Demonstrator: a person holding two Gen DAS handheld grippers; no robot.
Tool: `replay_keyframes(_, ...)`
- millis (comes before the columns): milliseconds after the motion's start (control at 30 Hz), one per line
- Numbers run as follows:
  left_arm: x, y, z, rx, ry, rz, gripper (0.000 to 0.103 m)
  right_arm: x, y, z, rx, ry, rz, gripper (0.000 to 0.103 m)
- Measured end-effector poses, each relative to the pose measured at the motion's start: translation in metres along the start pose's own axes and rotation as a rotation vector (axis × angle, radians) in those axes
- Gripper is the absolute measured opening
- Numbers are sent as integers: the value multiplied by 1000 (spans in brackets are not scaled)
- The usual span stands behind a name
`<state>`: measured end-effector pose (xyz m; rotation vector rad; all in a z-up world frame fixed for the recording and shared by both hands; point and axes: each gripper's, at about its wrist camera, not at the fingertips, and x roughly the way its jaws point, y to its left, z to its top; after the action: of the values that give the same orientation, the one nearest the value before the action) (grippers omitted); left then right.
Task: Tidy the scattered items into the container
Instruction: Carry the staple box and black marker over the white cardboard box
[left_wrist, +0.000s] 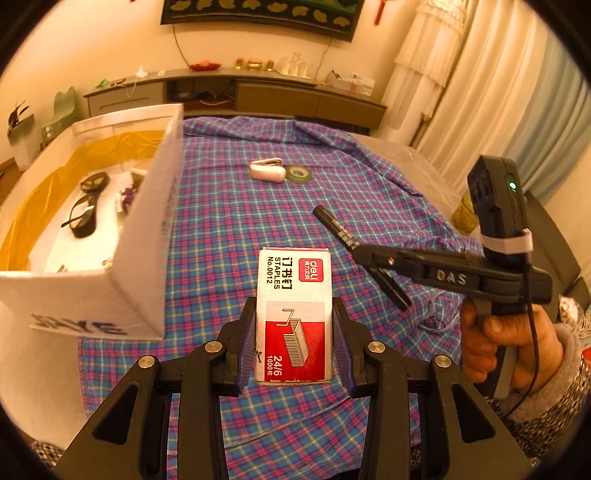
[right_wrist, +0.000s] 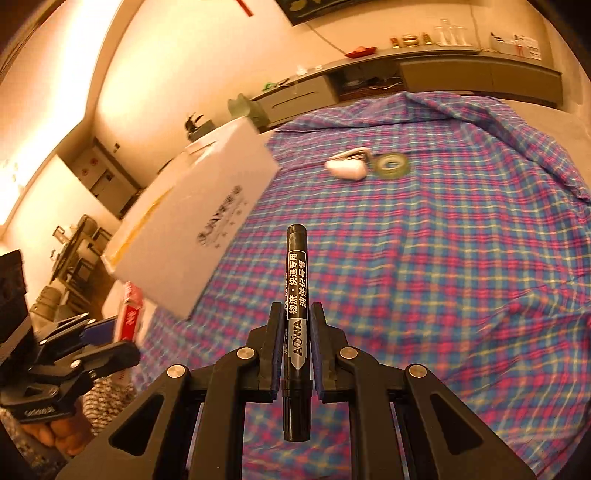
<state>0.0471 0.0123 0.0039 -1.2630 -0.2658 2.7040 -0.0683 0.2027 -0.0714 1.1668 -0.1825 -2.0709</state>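
Observation:
My left gripper is shut on a white and red staples box, held above the plaid cloth. To its right, my right gripper is shut on a black marker. In the right wrist view that marker stands lengthwise between the pads of the right gripper, and the staples box with the left gripper shows at the lower left. The white box with a yellow lining stands at the left and holds glasses and small items. A white stapler and a tape roll lie farther off on the cloth.
A blue and pink plaid cloth covers the table. A long low cabinet with small objects runs along the far wall. Curtains hang at the right. A hand in a knitted sleeve holds the right gripper's handle.

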Motion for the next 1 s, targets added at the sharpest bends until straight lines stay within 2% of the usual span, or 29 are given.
replay_keyframes(400, -35, 45, -1, -70, -78, -26, 39, -7, 70, -9, -54, 15, 118, 15)
replay_keyframes(1000, -74, 116, 27, -122, -192, 22, 39, 2, 148, 27, -135, 32, 230, 15)
